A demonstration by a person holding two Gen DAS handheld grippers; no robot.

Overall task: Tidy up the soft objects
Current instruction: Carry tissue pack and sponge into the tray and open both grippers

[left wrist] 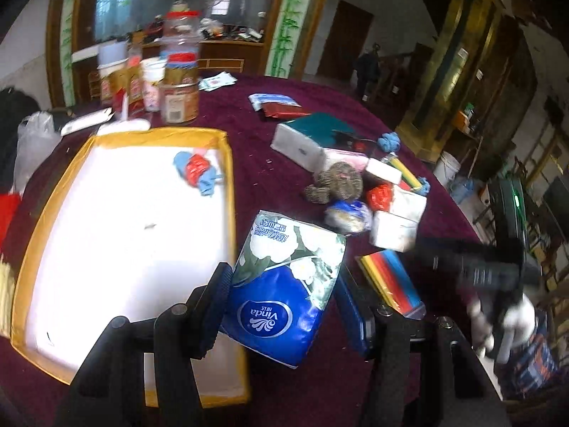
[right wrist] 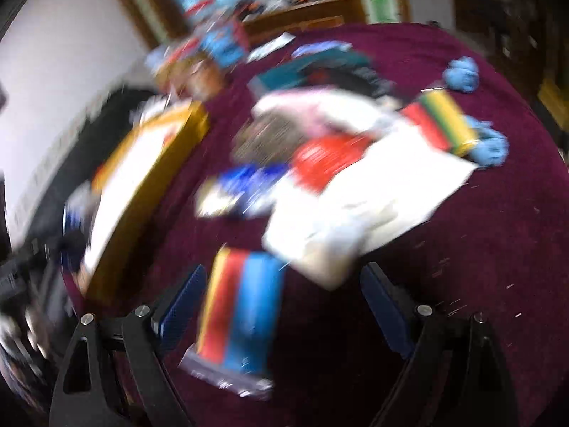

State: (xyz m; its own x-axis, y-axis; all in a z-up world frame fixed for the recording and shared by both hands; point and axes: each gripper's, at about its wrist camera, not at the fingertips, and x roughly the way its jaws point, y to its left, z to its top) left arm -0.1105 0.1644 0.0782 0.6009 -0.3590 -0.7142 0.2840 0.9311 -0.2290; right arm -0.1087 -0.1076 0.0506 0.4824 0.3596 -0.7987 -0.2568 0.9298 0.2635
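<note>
1. Clamped in the left tongs point(left wrist: 281, 299), a blue tissue pack point(left wrist: 284, 284) is held above the tabletop point(left wrist: 256, 142), just right of the yellow-rimmed tray point(left wrist: 227, 163).
2. The right tongs point(right wrist: 282, 306) are seen wide apart over a striped cloth pack point(right wrist: 242, 313), not pressing it.
3. A blue-and-red bundle point(left wrist: 197, 170) is seen inside the tray.
</note>
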